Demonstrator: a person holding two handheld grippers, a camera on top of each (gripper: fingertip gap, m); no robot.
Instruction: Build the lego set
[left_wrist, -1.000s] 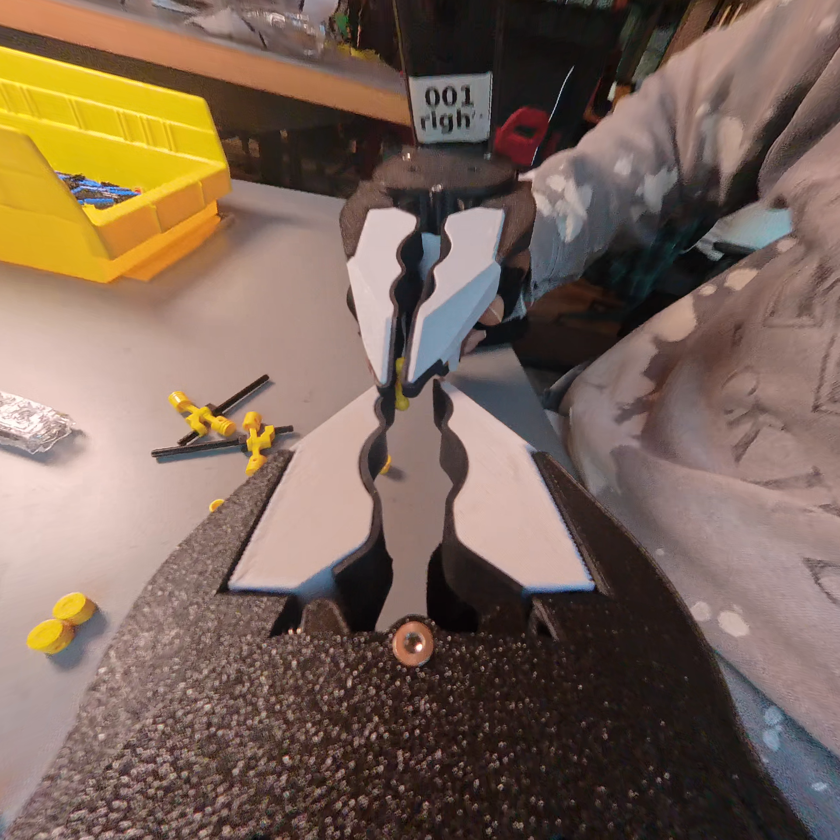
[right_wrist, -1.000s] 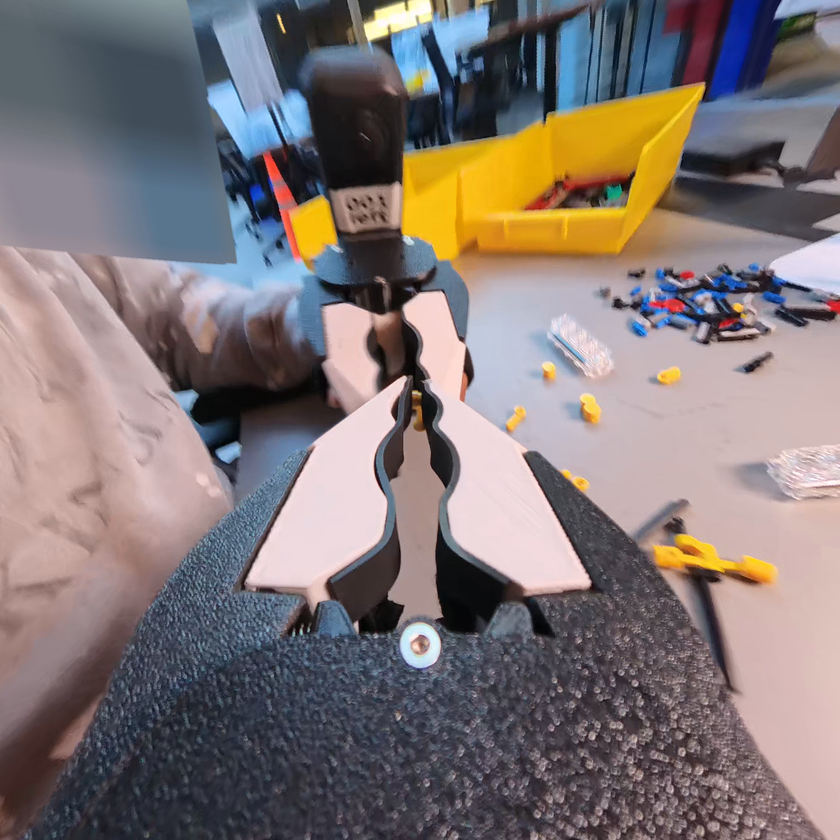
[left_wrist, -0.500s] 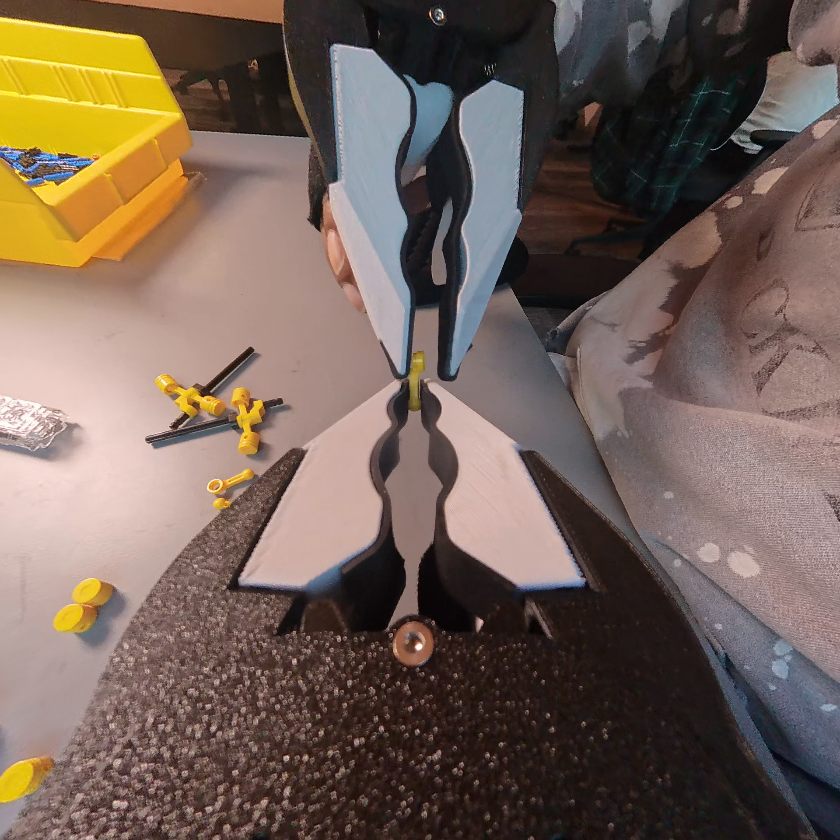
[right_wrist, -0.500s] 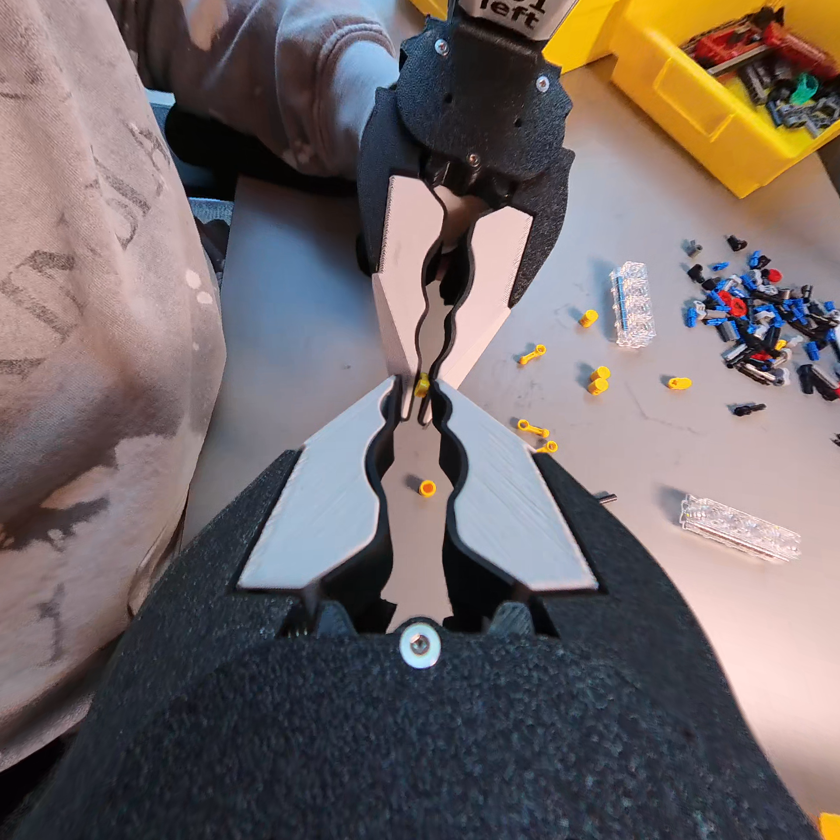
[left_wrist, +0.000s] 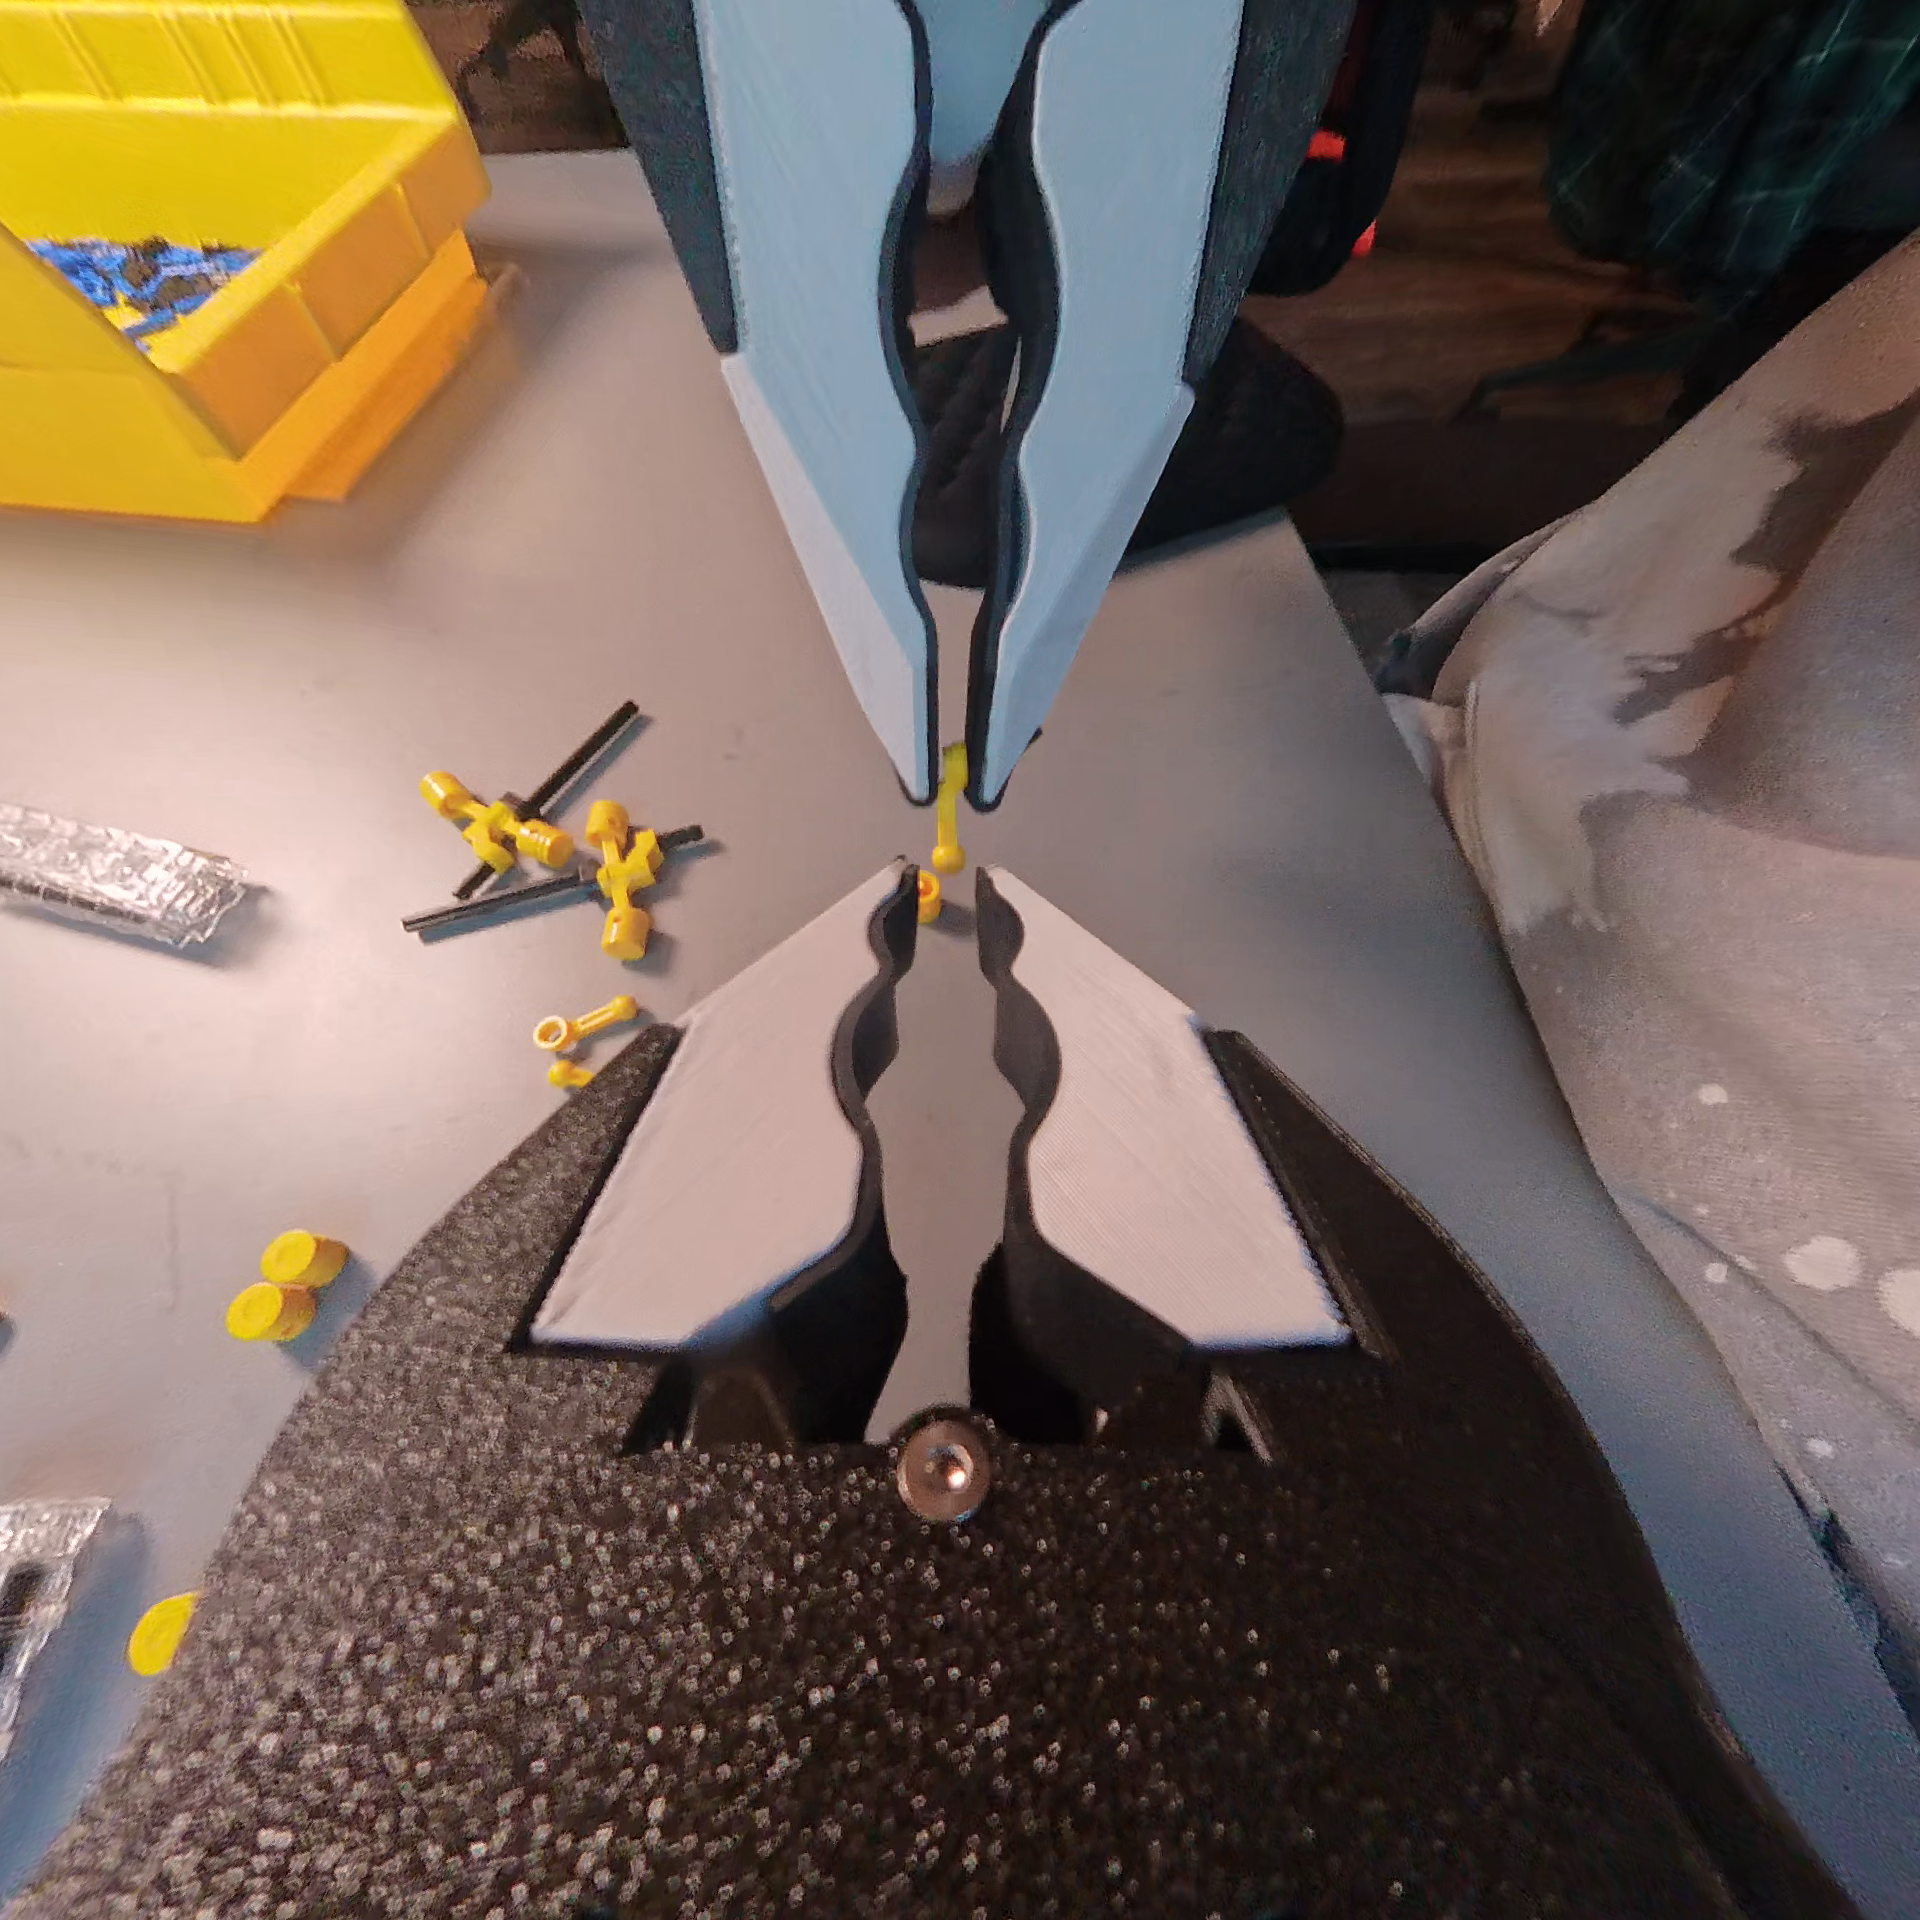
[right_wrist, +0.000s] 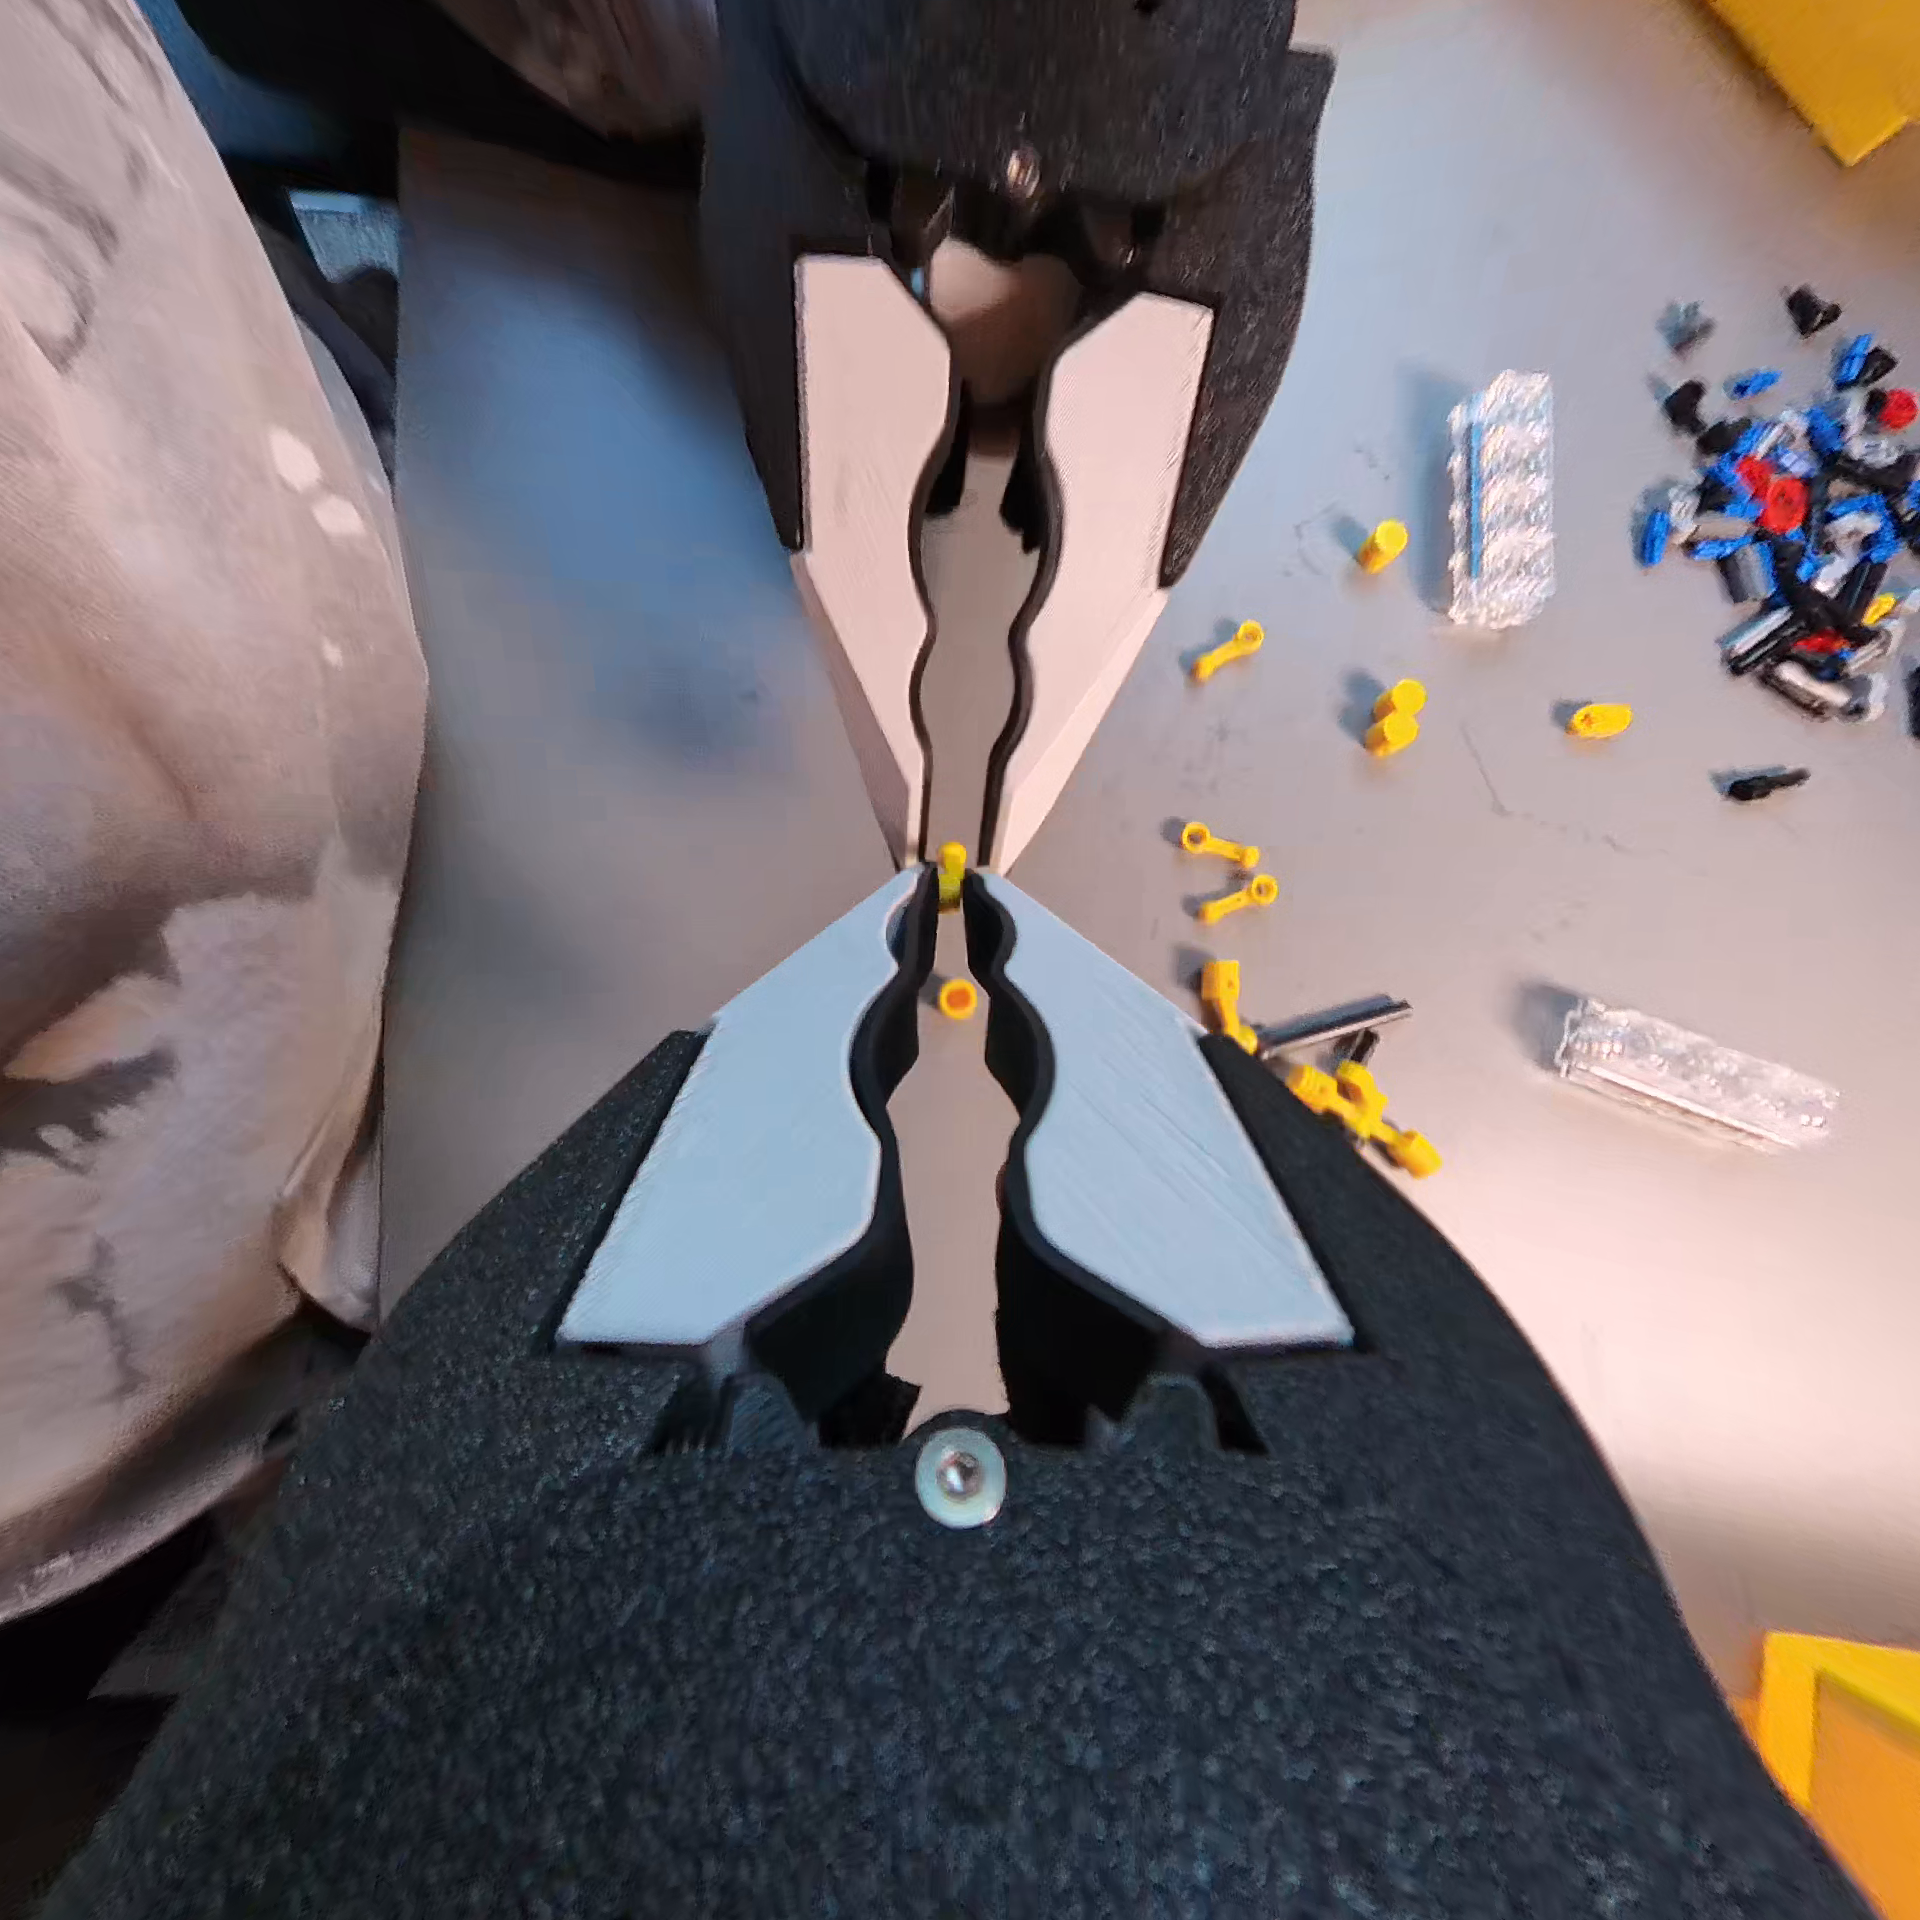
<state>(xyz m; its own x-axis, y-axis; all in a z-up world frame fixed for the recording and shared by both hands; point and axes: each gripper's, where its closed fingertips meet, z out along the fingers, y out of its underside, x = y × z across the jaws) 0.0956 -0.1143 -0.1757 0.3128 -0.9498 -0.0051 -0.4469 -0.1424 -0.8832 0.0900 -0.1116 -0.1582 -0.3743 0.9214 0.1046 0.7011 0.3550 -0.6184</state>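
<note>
While its jaws stand slightly apart with nothing between them, the left gripper (left_wrist: 945, 881) faces the right gripper (right_wrist: 948, 883) tip to tip above the grey table (left_wrist: 312, 644); the right's jaws pinch a small yellow pin (left_wrist: 948, 821).

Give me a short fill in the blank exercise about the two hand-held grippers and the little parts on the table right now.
1. The right hand-held gripper is shut on a small rod coloured ___.
2. The left hand-held gripper grips nothing; its jaws stand ___.
3. The parts pile on the table mixes black and red pieces with many coloured ___.
Missing words: yellow; open; blue.
</note>
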